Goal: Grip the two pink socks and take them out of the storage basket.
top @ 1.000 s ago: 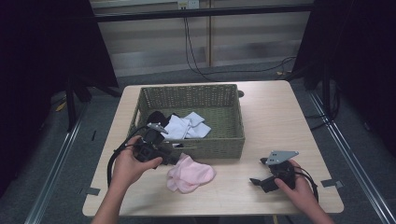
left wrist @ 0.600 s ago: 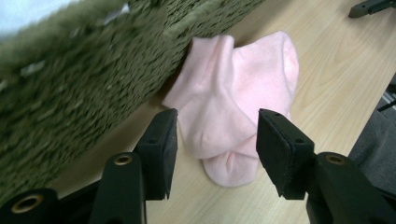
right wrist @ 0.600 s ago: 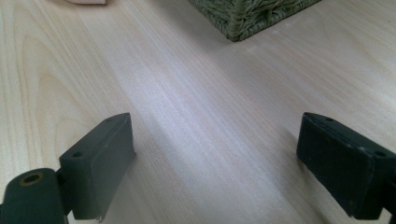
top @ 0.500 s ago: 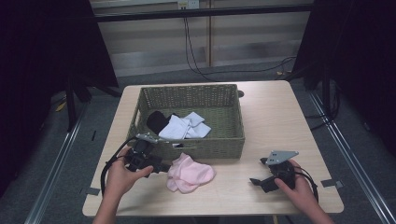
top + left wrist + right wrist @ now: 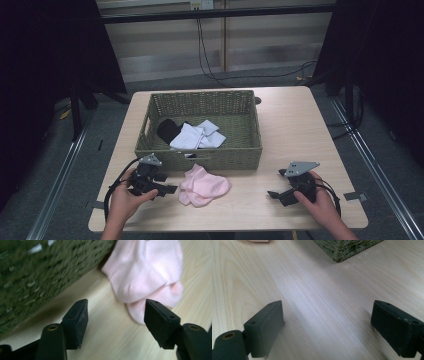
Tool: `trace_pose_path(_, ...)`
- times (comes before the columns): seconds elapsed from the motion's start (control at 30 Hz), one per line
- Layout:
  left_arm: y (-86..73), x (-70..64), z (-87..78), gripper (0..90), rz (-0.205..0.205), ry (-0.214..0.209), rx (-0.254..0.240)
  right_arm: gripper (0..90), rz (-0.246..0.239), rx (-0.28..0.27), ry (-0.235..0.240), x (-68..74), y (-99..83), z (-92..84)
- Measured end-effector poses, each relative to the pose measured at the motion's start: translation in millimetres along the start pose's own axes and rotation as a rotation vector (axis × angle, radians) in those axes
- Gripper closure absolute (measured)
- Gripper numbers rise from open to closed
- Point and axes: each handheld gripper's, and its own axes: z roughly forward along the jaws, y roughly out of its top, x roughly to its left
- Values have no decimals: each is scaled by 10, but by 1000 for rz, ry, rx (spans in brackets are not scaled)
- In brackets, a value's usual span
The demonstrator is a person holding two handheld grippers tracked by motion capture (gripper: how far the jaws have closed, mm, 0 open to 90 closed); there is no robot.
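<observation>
We hold the left tool (image 5: 167, 190) low over the counter (image 5: 300, 125), its jaws just opened wider and empty, aimed at the pink sock (image 5: 205, 186), which lies just ahead on the counter in front of the wicker basket (image 5: 200, 160). Our right tool (image 5: 274, 194) rests well apart, jaws wide and empty.

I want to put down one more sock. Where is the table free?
Free: the table right of the basket, and the front strip between the pink sock and the right hand-held gripper. Crowded: the front left, around the left hand-held gripper.
</observation>
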Motion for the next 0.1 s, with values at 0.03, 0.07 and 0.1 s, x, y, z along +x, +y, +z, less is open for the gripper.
trace_pose_path(0.03,-13,4,8,336,1,5,-13,104,0,0,1,0,0,0)
trace_pose_path(0.07,-22,10,11,334,5,3,-15,104,0,0,0,0,0,0)
trace_pose_path(0.1,-28,16,10,334,8,-1,-15,104,0,0,0,0,0,0)
